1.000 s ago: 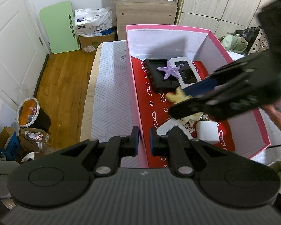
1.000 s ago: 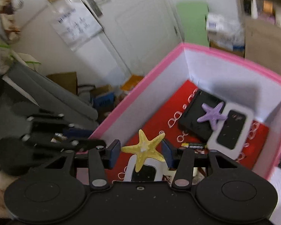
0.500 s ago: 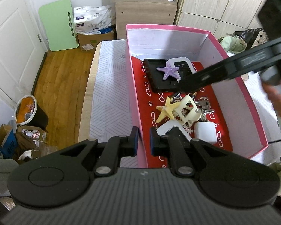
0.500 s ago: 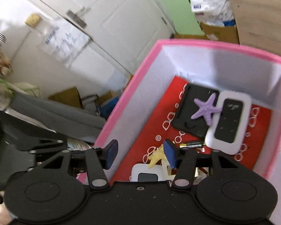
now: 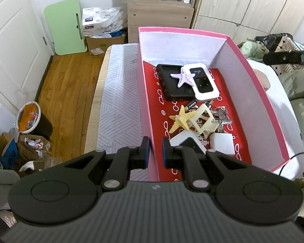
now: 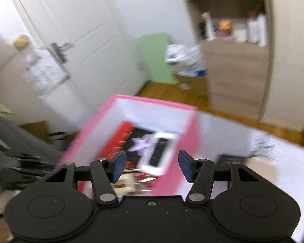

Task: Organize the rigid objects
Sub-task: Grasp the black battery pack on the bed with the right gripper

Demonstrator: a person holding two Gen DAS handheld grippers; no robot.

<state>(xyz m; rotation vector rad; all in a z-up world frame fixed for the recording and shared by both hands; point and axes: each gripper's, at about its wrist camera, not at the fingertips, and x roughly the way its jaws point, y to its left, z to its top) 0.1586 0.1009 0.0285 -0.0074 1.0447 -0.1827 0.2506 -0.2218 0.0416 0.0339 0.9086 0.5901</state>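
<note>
The pink box (image 5: 253, 93) holds two starfish, purple (image 5: 182, 77) and yellow (image 5: 181, 119), one battery (image 5: 191, 103), one key bunch (image 5: 221, 114), one black tray (image 5: 172, 85).

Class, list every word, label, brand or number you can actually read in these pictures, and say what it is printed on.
"Wi-Fi": on the white pocket router in the pink box, only just legible.
"24": on the plastic-wrapped pack by the cabinet; its other print is too small.
Battery label: too small.
Door paper: blurred.

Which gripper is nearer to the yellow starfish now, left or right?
Left. The left gripper grips the box wall just beside the yellow starfish; the right gripper is open, outside the box.
</note>
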